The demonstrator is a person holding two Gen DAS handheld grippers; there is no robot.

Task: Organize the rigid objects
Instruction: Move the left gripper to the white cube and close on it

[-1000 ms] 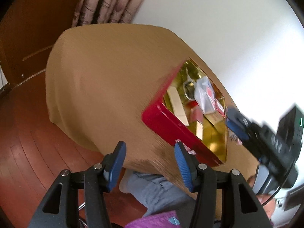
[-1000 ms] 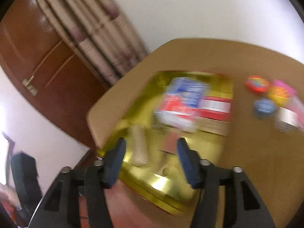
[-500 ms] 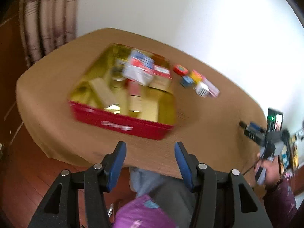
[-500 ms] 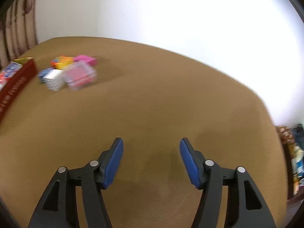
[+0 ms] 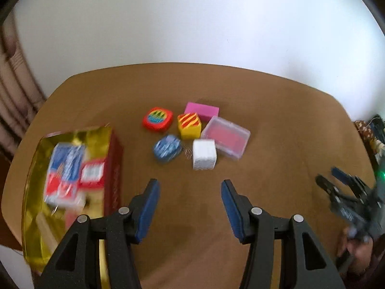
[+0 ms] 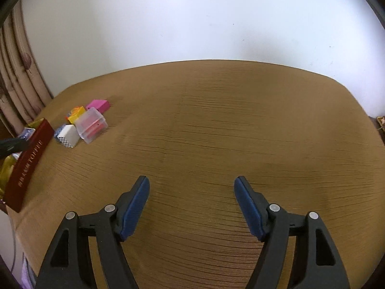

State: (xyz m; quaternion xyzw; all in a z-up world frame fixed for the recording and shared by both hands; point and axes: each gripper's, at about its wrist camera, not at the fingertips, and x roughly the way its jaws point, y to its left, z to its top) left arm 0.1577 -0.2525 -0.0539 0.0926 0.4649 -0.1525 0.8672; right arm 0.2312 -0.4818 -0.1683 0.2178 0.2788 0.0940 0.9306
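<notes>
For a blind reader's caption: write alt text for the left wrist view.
A cluster of small colourful blocks and a clear plastic case with a red insert sits on a brown table, ahead of the empty, open left claw. A red-sided, gold-lined box of packets lies left; the right claw shows at far right.

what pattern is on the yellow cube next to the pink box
Red-orange wavy diagonal stripes on the yellow cube, beside the pink box. Clearest in the left wrist view.
</notes>
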